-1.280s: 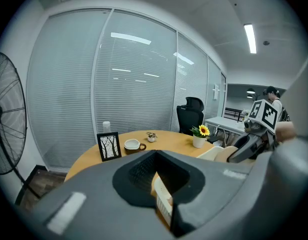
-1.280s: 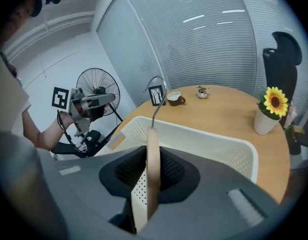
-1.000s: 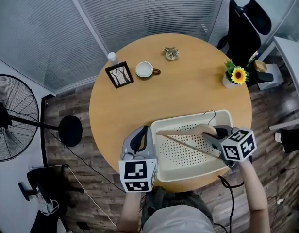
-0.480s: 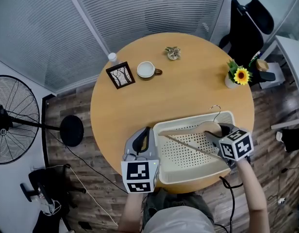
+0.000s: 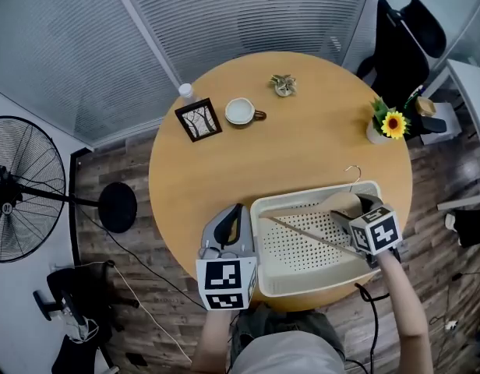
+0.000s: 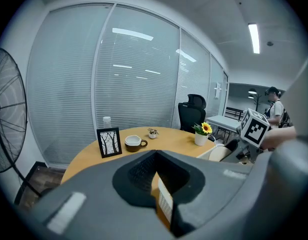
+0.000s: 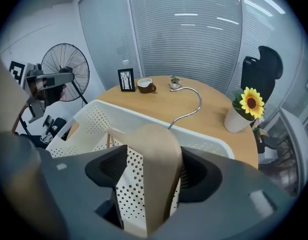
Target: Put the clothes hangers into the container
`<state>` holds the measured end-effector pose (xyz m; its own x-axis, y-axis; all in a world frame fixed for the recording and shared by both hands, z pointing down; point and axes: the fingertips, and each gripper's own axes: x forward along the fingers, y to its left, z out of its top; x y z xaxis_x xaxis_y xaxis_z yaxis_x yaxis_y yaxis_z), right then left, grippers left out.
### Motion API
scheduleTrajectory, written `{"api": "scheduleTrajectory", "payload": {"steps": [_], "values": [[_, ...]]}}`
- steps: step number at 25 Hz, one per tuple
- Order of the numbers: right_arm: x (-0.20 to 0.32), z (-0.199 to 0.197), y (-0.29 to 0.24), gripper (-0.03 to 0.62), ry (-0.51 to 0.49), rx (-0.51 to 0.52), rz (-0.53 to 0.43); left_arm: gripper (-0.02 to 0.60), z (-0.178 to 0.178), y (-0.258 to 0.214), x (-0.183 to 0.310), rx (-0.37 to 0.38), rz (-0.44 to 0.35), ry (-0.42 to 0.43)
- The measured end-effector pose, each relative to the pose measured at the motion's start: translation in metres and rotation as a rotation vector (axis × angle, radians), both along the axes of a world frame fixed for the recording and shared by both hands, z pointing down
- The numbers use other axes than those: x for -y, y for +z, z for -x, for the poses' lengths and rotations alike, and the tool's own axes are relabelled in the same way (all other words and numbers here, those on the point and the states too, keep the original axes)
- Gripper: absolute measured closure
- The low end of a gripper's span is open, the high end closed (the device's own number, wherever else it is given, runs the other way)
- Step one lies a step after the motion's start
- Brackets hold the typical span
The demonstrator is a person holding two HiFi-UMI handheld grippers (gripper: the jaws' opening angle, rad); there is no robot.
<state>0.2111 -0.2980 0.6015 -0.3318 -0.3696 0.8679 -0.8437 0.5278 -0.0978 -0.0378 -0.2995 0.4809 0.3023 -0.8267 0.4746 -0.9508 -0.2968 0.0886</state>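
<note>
A wooden hanger (image 5: 310, 236) with a metal hook (image 5: 354, 174) lies slanted in the white perforated basket (image 5: 298, 194) at the table's near edge, its hook poking over the far rim. My right gripper (image 5: 354, 211) is at the basket's right end, tilted steeply down. Its jaws have just been opening, and the hanger's shoulder (image 7: 159, 139) stands between them with a gap on the left side. My left gripper (image 5: 238, 209) rests beside the basket's left rim. In the left gripper view its tips (image 6: 155, 156) meet, with the basket's wall showing through the slit below.
On the far half of the round table are a picture frame (image 5: 199, 120), a cup (image 5: 241, 111), a small ornament (image 5: 284, 85), a bottle (image 5: 185, 92) and a sunflower pot (image 5: 390, 125). A fan (image 5: 22, 189) stands left, an office chair (image 5: 404, 37) behind right.
My right gripper has sunk with the hanger toward the basket's right end, and the hook has shifted right over the far rim. The left gripper has stayed put.
</note>
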Motion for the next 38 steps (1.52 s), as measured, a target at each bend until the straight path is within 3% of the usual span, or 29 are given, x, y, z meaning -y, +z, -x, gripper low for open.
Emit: {"api": "scheduleTrajectory", "payload": {"steps": [6,11,18,24,28,38], "values": [[0.008,-0.005,-0.001,0.157,0.013,0.001,-0.051,0.581,0.002,0.0,0.0,0.001,-0.002,-0.013],[0.02,-0.012,-0.03,0.148,0.074,0.031,-0.167,0.581,-0.001,-0.005,-0.001,0.002,-0.014,-0.015],[0.031,-0.018,-0.115,0.158,0.163,0.079,-0.435,0.581,-0.011,-0.028,0.0,-0.005,-0.073,-0.007],[0.023,-0.018,-0.178,0.181,0.193,0.122,-0.639,0.581,-0.009,-0.056,0.001,-0.006,-0.14,-0.024],[0.012,-0.013,-0.211,0.234,0.236,0.194,-0.733,0.581,-0.008,-0.078,0.0,-0.002,-0.193,-0.028],[-0.008,-0.015,-0.247,0.354,0.355,0.274,-0.858,0.581,-0.013,-0.125,-0.006,-0.011,-0.305,-0.047]]}}
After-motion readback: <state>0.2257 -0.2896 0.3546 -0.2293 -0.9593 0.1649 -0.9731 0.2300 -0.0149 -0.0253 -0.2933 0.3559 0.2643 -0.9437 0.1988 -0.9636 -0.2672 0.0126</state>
